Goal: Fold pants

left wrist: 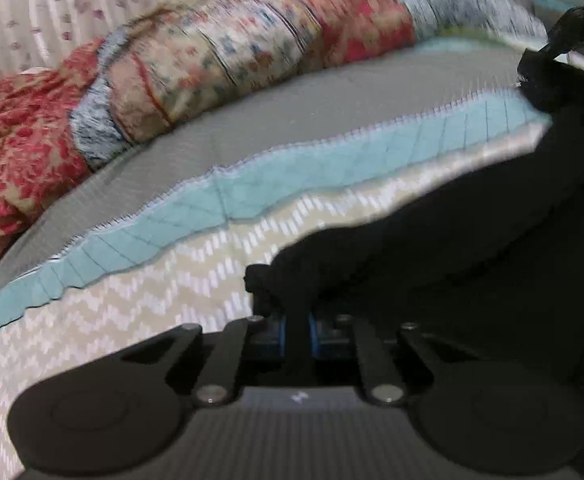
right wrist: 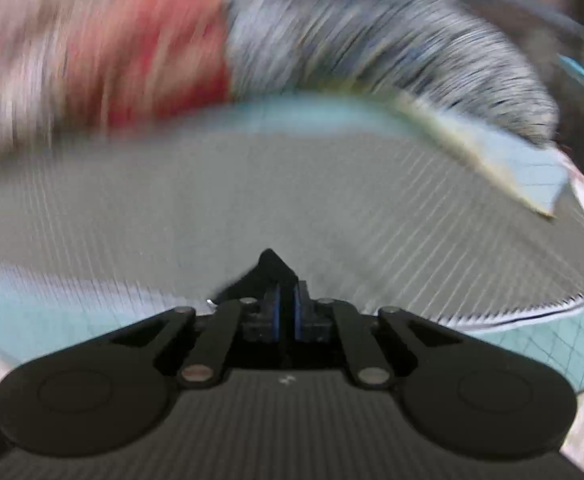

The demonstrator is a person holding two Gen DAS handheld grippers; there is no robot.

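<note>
The black pants [left wrist: 472, 232] hang stretched across the right side of the left wrist view, above the bed. My left gripper [left wrist: 297, 330] is shut on an edge of the pants, with black cloth bunched between the blue pads. My right gripper [right wrist: 286, 312] is shut on another corner of the pants [right wrist: 270, 272], a small black peak sticking up past the fingertips. The other gripper [left wrist: 548, 56] shows in the left wrist view at the upper right, holding the far end of the cloth. The right wrist view is heavily blurred.
A grey striped sheet [left wrist: 252, 132] with a teal quilted border [left wrist: 292, 176] covers the bed, over a beige zigzag cover [left wrist: 152, 304]. A rolled patchwork quilt [left wrist: 212, 52] in red, cream and blue lies along the back. A floral wall or curtain [left wrist: 52, 8] is behind.
</note>
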